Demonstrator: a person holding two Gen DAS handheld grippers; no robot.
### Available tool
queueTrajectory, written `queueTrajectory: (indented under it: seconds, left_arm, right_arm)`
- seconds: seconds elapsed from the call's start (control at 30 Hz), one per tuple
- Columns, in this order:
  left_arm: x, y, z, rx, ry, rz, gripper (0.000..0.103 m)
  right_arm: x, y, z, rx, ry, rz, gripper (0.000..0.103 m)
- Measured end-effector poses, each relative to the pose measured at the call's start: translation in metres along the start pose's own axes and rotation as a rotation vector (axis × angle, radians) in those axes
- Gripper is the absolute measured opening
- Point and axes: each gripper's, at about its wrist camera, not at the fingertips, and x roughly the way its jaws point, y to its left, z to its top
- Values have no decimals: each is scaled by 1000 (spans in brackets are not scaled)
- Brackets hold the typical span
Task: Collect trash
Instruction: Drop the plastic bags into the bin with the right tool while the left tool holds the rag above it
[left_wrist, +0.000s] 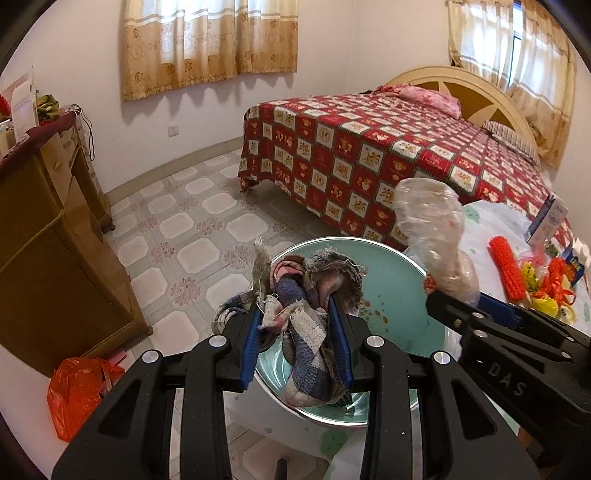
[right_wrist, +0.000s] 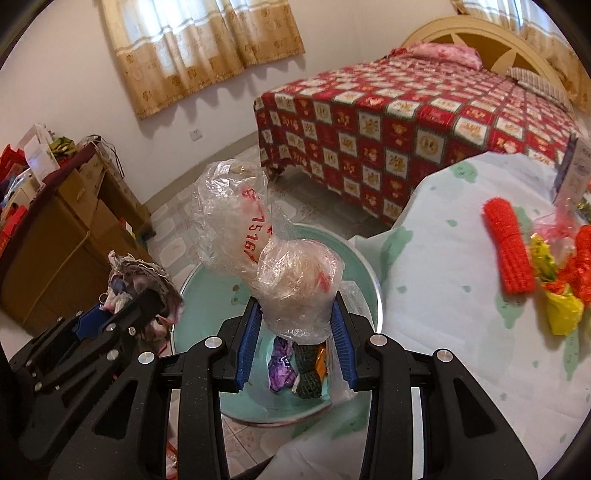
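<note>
My left gripper (left_wrist: 295, 314) is shut on a bundle of frayed plaid cloth rags (left_wrist: 310, 295) and holds it over a teal basin (left_wrist: 399, 291). In the right wrist view the rags (right_wrist: 140, 280) and left gripper (right_wrist: 122, 314) show at the left. My right gripper (right_wrist: 297, 314) is shut on a crumpled clear plastic bag (right_wrist: 273, 254) with red print, above the same basin (right_wrist: 207, 295). The bag also shows in the left wrist view (left_wrist: 436, 229), held by the right gripper (left_wrist: 454, 299). Purple, dark green and orange scraps (right_wrist: 299, 365) lie in the basin.
A table with a white and green cloth (right_wrist: 443, 280) stands at the right, carrying an orange mesh roll (right_wrist: 508, 247), yellow and orange wrappers (right_wrist: 561, 295) and a box (right_wrist: 576, 173). A bed (left_wrist: 369, 147) is behind. A wooden cabinet (left_wrist: 48, 229) and an orange bag (left_wrist: 77, 391) are at the left.
</note>
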Motion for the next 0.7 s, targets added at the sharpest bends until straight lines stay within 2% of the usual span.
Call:
queueTrajectory:
  seconds: [0.3,0.53,0.63,0.7]
  left_arm:
    - [31,0,-3,3,56,10,34]
    - [37,1,-6,3,74,14,34]
    - [39,2,-6,1,78,16,34]
    - [40,1,-4,2,78,16,34]
  right_arm:
    - [40,-6,2,28,89,26,40]
    - [51,-10,3,34,114,45,49]
    - [49,-12,4,41,106,46,56]
    - [47,-13,4,45,101,44,56]
